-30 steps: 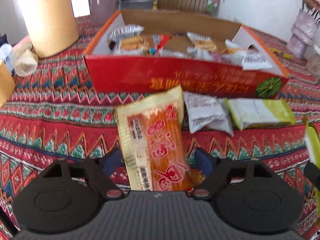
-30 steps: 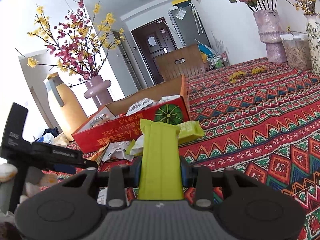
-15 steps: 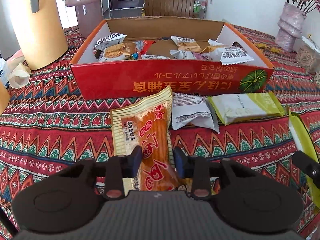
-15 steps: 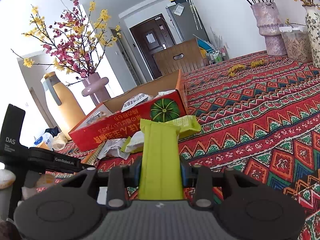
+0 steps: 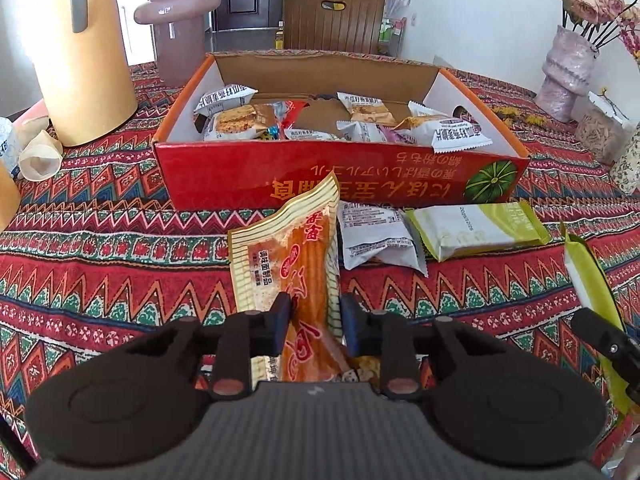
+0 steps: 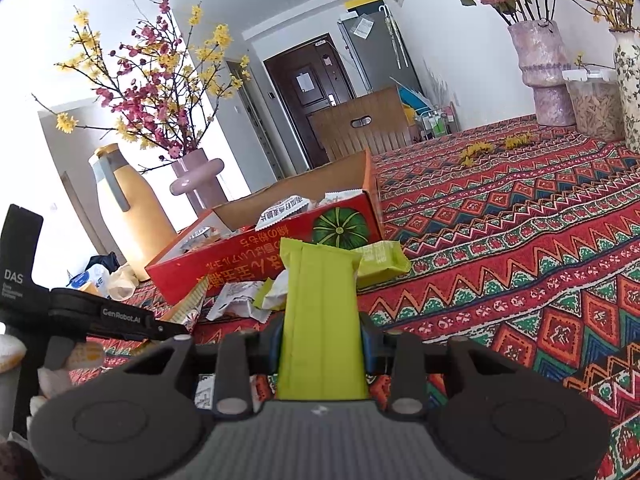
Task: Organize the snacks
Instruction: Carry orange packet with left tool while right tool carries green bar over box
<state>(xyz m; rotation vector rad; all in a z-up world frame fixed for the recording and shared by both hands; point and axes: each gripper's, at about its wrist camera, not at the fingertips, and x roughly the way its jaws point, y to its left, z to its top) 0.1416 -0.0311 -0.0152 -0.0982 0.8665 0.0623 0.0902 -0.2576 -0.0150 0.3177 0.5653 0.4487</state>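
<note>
Orange snack: a long orange-and-cream plastic snack packet [image 5: 298, 264] with red lettering lies between the left gripper's pads, its far end pointing at the red box's front wall.
Left gripper: the black two-finger left gripper [image 5: 314, 318] has its jaws closing, both pads pressed on the packet's lower part.
Green snack: a flat lime-green foil packet [image 6: 320, 316] stands out forward from the right gripper, above the tablecloth.
Right gripper: the black right gripper [image 6: 320, 340] is clenched on the lime-green packet, a pad against each long edge.
Loose snacks: a grey-white crinkled wrapper [image 5: 376, 240] and a white-and-green flat packet [image 5: 476, 230] lie side by side on the cloth, just in front of the box.
Box: an open red cardboard box [image 5: 340, 172] with orange rim and a green pumpkin print holds many small wrapped snacks.
Table covering: a red woven tablecloth [image 5: 100, 248] with zigzag bands covers the table.
Surroundings: a tall mustard-yellow jug [image 5: 80, 60] with a grey handle and a mauve ring-shaped vase [image 5: 176, 20] stand left of the box; a speckled pink vase [image 5: 566, 76] stands far right.
</note>
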